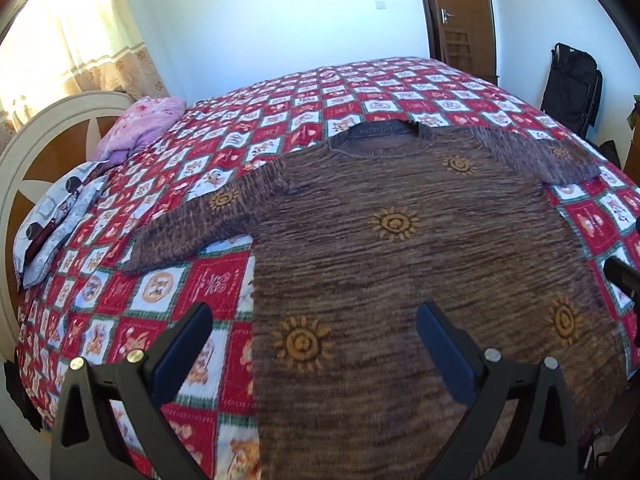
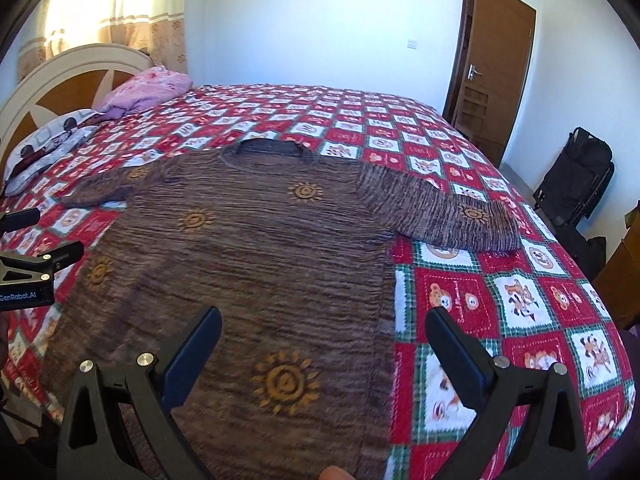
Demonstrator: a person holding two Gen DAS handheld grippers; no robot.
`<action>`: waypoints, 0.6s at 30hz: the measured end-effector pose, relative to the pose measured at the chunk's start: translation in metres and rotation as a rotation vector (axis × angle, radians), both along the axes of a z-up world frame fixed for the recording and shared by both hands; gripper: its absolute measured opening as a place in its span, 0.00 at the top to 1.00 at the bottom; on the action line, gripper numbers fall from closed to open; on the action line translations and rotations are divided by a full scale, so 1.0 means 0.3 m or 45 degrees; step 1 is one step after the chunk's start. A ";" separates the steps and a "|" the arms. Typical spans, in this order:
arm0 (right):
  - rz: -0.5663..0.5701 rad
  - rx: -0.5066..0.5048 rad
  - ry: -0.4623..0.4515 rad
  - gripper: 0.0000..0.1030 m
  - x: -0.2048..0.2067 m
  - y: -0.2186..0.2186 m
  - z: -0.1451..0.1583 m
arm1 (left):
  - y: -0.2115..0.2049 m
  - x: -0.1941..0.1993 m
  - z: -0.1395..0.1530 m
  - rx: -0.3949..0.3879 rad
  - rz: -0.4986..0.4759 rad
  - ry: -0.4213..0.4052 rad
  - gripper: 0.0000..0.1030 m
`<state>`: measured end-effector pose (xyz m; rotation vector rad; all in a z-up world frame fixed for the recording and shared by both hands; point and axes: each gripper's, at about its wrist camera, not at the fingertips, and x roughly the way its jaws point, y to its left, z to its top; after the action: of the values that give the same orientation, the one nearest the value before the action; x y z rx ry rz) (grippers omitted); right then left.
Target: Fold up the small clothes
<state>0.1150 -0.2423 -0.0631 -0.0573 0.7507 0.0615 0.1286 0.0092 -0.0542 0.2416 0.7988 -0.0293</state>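
A brown knit sweater [image 1: 400, 264] with orange sun motifs lies flat on the bed, front up, neck hole away from me, both sleeves spread out to the sides. My left gripper [image 1: 316, 316] hovers open above its lower left edge, nothing between the fingers. In the right wrist view the same sweater [image 2: 256, 264] fills the middle, and my right gripper [image 2: 324, 320] hangs open over its lower right edge. The left gripper [image 2: 48, 248] shows at that view's left border. The right sleeve [image 2: 440, 216] lies bent on the bedspread.
The bed carries a red, white and green checked bedspread [image 2: 520, 304]. Pillows [image 1: 60, 216] and a pink bundle [image 1: 140, 124] lie by the headboard [image 1: 24, 152]. A wooden door [image 2: 492, 64] and a black folded chair [image 2: 576, 176] stand beyond the bed. A fingertip [image 2: 334, 473] shows at the bottom.
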 end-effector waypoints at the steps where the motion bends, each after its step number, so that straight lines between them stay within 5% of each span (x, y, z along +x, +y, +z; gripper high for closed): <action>1: -0.008 0.000 0.008 0.01 0.017 -0.011 -0.006 | -0.004 0.015 -0.005 0.000 -0.004 0.008 0.00; 18: -0.216 -0.187 0.125 0.01 0.389 -0.298 -0.114 | -0.069 0.363 -0.103 0.019 -0.030 0.061 0.00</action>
<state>0.2318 -0.3318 -0.0973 -0.1309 0.8549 -0.1536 0.2374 -0.0115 -0.0851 0.2652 0.8443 -0.0514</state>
